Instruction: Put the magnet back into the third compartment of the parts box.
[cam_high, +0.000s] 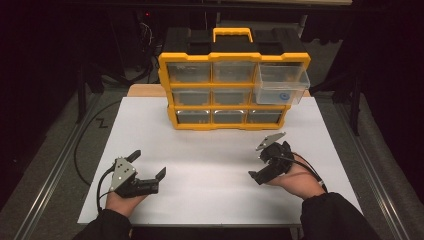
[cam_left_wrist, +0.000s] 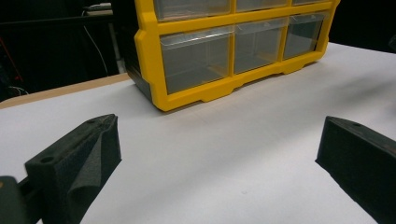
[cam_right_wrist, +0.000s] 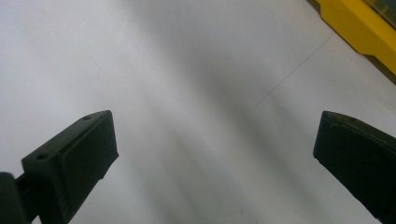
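A yellow organizer (cam_high: 232, 90) with several clear drawers stands at the back of the white table (cam_high: 215, 200). Its top right drawer (cam_high: 281, 82) is pulled out, with a small blue item inside. My left gripper (cam_high: 148, 164) rests open at the front left, nothing between its jaws. At the front right my right gripper (cam_high: 260, 166) is open and empty too. The left gripper view looks past the open left gripper (cam_left_wrist: 219, 158) at the organizer's bottom row (cam_left_wrist: 233, 51). In the right gripper view the right gripper (cam_right_wrist: 215, 154) is open over bare white surface, the organizer's yellow base (cam_right_wrist: 364, 28) at the top right.
A wooden board edge (cam_high: 147, 91) shows behind the white sheet, left of the organizer. Metal rails (cam_high: 55, 170) run along both sides of the table, and dark cables (cam_high: 82, 145) lie on the floor at the left.
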